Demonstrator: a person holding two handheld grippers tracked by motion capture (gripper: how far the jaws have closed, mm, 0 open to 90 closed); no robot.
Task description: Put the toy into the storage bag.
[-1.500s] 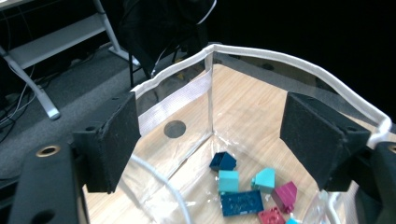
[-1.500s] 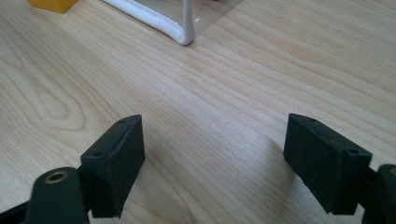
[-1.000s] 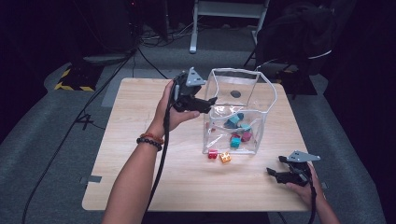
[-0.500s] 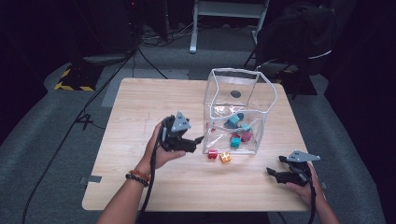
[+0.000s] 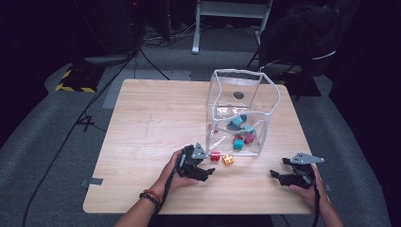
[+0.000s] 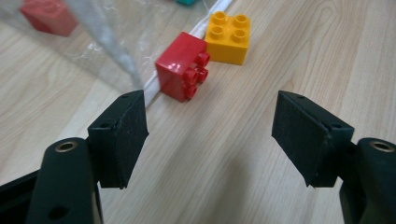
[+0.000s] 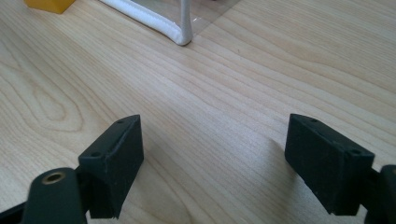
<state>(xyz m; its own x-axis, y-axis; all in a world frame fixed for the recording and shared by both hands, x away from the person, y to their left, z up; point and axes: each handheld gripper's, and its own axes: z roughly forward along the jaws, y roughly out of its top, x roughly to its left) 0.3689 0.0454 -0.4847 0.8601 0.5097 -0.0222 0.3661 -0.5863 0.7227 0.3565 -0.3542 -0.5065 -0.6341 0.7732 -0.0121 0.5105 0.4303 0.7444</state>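
A red brick [image 5: 215, 156] and an orange brick [image 5: 228, 160] lie on the wooden table, just outside the front wall of a clear plastic box [image 5: 241, 80]. In the left gripper view the red brick [image 6: 180, 72] lies on its side against the box's white bottom seam. The orange brick [image 6: 229, 31] sits studs up beyond it. My left gripper [image 5: 210, 170] [image 6: 210, 135] hovers low, short of the red brick. Its jaws have just been closing and stand open with nothing between them. My right gripper [image 5: 275, 176] [image 7: 215, 163] rests open near the table's front right.
Several teal, dark red and grey bricks [image 5: 240, 132] lie inside the box. The box's white corner seam [image 7: 180, 28] stands ahead of the right gripper, with the orange brick [image 7: 46, 3] at that view's top left. Bare wood [image 5: 151, 123] lies left of the box.
My left gripper has come down from beside the box's upper left edge to just above the table, left of the red brick. The right hand has stayed put.
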